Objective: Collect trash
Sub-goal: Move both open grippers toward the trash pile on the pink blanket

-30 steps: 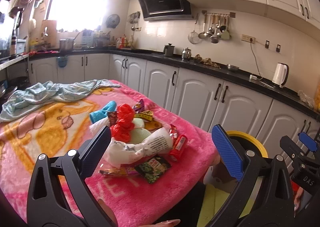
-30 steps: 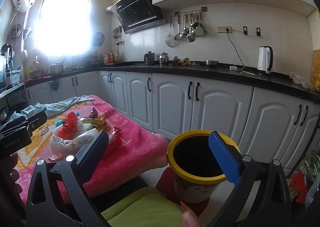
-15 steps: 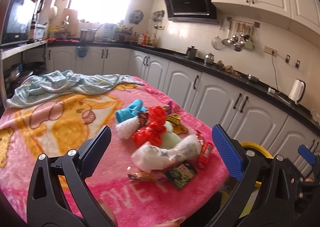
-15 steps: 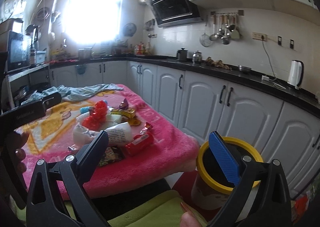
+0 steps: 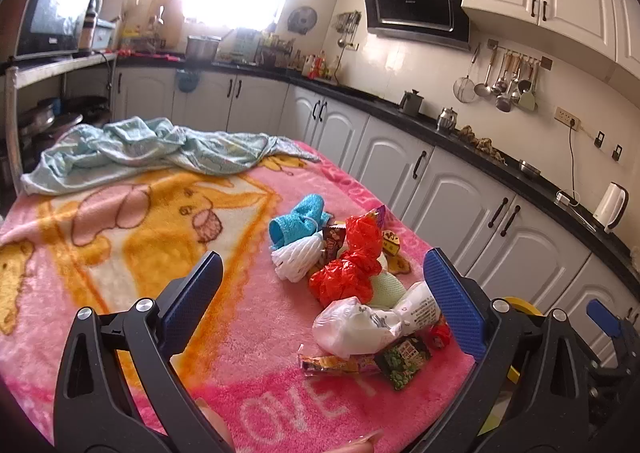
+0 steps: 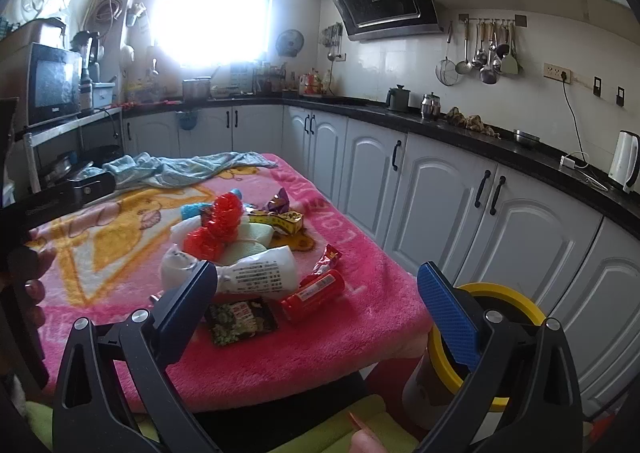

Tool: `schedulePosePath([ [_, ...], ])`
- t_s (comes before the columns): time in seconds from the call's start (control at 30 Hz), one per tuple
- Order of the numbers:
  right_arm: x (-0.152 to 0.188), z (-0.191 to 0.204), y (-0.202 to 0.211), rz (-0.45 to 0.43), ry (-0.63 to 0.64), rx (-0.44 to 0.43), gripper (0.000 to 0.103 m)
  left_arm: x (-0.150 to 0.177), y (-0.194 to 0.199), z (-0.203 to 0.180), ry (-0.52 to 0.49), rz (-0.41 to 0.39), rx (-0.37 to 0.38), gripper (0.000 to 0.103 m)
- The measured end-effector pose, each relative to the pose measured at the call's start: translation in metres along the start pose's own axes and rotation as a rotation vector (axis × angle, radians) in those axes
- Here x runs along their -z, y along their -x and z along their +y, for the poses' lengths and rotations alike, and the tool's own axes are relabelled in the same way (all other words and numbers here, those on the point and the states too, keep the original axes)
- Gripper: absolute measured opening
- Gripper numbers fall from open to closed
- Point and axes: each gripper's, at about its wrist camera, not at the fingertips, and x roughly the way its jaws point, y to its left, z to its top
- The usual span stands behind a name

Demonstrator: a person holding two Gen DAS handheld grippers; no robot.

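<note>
Left gripper [image 5: 320, 285]: spread wide, nothing between the fingers; you hold it above the near edge of the tabletop, aimed at the pile.
Right gripper [image 6: 316, 293]: equally wide, holding nothing; you hold it off the near right corner of the tabletop.
Trash pile: on the pink blanket [image 5: 120, 253], toward the right edge of the tabletop, running down to its near right corner.
White bag [image 5: 376, 319]: knotted, at the near end of the pile; soft, so close on the twisted neck, not the puffed body.
Red bag [image 5: 352, 265]: crumpled, just behind the white bag, resting against other pieces.
Green packet [image 6: 240, 319]: flat, nearest the near edge; hard to pinch flat, so tip one finger under an edge.
Red tube [image 6: 314, 295]: beside the packet, near the right edge; I judge it likely to roll if nudged.
Bin [image 6: 500, 293]: yellow-rimmed, on the floor just off the near right corner, partly behind the right finger; its contents cannot be seen.
Advice: take outer pieces first, one at a time; judged safest, since the heap overlaps.
Blue cloth [image 5: 152, 149]: at the far edge, probably not trash.
Change: both views have swung left since a second ago; the pile sits more central and the bin has slid toward the right margin.
</note>
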Motion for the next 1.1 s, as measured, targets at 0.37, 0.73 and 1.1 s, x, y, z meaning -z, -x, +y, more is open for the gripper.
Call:
schedulePosePath([
  [0.37, -0.019, -0.008, -0.077, 0.126, -0.064, -0.011, 0.097, -0.015, -0.047, -0.001, -0.036, 0.085, 0.004, 0.092],
  [0.73, -0.013, -0.018, -0.135, 0.243, -0.129, 0.002, 0.097, -0.022, -0.108, -0.032, -0.153, 0.209, 0.017, 0.092],
  [1.1, 0.017, -0.036, -0.186, 0.445, -0.279, -0.037, 0.092, -0.008, -0.166, -0.037, -0.240, 0.359, 0.033, 0.088],
])
